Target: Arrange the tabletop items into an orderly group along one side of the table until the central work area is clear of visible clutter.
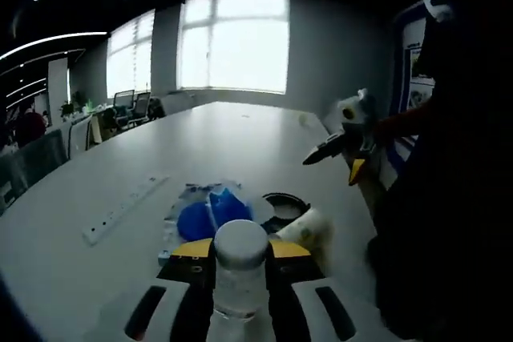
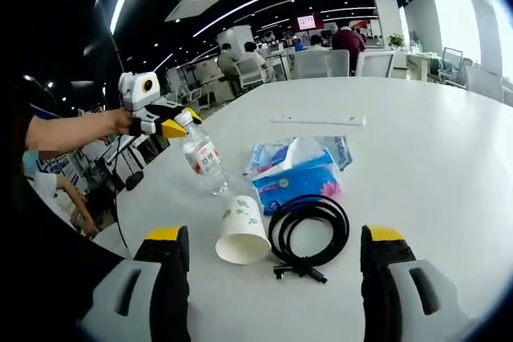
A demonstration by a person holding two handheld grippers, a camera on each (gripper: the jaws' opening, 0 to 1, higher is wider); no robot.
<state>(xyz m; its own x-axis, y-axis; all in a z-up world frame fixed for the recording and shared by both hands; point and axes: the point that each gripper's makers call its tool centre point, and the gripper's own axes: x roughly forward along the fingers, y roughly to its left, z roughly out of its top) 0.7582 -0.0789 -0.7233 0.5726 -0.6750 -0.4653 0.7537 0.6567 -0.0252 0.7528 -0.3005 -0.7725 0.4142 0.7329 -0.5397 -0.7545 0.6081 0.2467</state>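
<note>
Meanwhile, the left gripper [image 2: 178, 124] clamps the neck of a clear plastic water bottle [image 2: 203, 158], tilted at centre left of the right gripper view. Below it lie a white paper cup [image 2: 242, 231] on its side, a coiled black cable [image 2: 309, 230] and a blue tissue pack [image 2: 299, 178]. The right gripper [image 2: 272, 266], bottom of frame, gapes wide and empty over the white table [image 2: 433, 158].

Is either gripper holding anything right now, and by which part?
The left gripper grips the water bottle by its capped neck, lifted and tilted above the table. The right gripper is open, holding nothing.
</note>
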